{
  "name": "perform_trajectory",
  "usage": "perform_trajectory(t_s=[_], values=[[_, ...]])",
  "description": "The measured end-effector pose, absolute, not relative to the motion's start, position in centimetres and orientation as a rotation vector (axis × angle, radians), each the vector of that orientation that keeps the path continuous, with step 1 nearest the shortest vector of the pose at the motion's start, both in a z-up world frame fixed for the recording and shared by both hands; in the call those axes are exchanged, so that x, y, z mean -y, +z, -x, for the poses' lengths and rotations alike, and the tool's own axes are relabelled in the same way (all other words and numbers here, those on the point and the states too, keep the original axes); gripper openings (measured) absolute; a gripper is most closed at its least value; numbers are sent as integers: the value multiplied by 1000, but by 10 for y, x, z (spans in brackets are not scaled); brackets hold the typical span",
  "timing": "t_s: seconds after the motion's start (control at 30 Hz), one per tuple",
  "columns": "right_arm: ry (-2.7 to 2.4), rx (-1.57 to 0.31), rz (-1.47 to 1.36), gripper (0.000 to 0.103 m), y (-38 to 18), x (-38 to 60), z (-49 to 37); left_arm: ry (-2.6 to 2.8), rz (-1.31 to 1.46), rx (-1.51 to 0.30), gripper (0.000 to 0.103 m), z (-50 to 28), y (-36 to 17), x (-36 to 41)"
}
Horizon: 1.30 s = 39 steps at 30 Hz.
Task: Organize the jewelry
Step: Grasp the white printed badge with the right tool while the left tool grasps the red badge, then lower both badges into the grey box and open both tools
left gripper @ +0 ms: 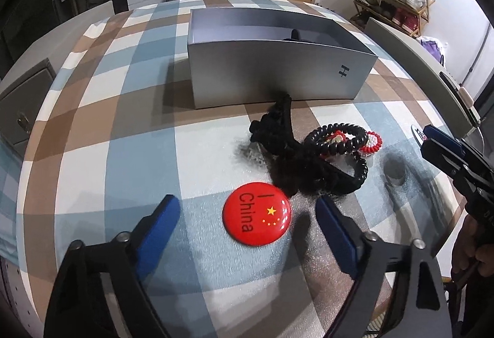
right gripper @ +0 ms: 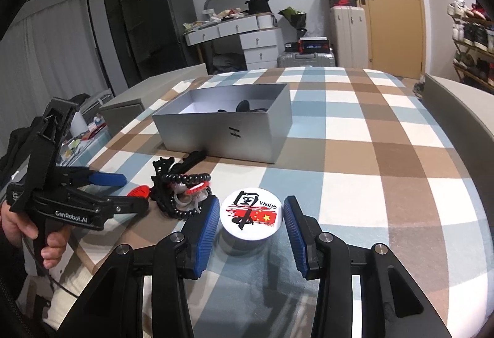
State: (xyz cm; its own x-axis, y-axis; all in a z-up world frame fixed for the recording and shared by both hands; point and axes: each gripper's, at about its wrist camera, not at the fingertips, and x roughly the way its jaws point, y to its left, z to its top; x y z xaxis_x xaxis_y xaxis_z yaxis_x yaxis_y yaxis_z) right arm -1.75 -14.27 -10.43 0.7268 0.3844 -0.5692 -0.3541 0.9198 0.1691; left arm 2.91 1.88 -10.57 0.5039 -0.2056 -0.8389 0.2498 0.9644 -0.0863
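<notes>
A red "I China" badge (left gripper: 257, 213) lies on the checked tablecloth between the pads of my left gripper (left gripper: 247, 214), which is open and not touching it. A white "China" badge (right gripper: 249, 212) sits between the pads of my right gripper (right gripper: 251, 214), held off the table; its shadow lies below. A pile of black hair clips, coiled hair ties (left gripper: 336, 149) and a red-white bead ornament (left gripper: 372, 144) lies behind the red badge. A grey open box (left gripper: 278, 72) stands beyond, with dark items inside. The pile also shows in the right wrist view (right gripper: 182, 192).
The table's right edge (left gripper: 432, 72) is close to the right gripper (left gripper: 438, 149). The left gripper (right gripper: 92, 183) and the hand holding it are at the left in the right wrist view. Drawers, suitcases and a shoe rack stand beyond the table.
</notes>
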Motion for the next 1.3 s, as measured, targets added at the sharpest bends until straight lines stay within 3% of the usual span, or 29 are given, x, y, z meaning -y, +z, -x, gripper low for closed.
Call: perform_trajectory(t_s=[0.13, 0.3, 0.73, 1.3], values=[[395, -643, -50, 42, -104, 145, 17, -266, -59, -1009, 73, -28, -105, -16], [399, -635, -46, 42, -100, 143, 18, -265, -102, -992, 37, -25, -105, -13], [416, -613, -35, 42, -90, 134, 19, -274, -73, -982, 37, -18, -100, -20], [526, -473, -134, 42, -49, 135, -9, -203, -59, -828, 37, -32, -41, -25]])
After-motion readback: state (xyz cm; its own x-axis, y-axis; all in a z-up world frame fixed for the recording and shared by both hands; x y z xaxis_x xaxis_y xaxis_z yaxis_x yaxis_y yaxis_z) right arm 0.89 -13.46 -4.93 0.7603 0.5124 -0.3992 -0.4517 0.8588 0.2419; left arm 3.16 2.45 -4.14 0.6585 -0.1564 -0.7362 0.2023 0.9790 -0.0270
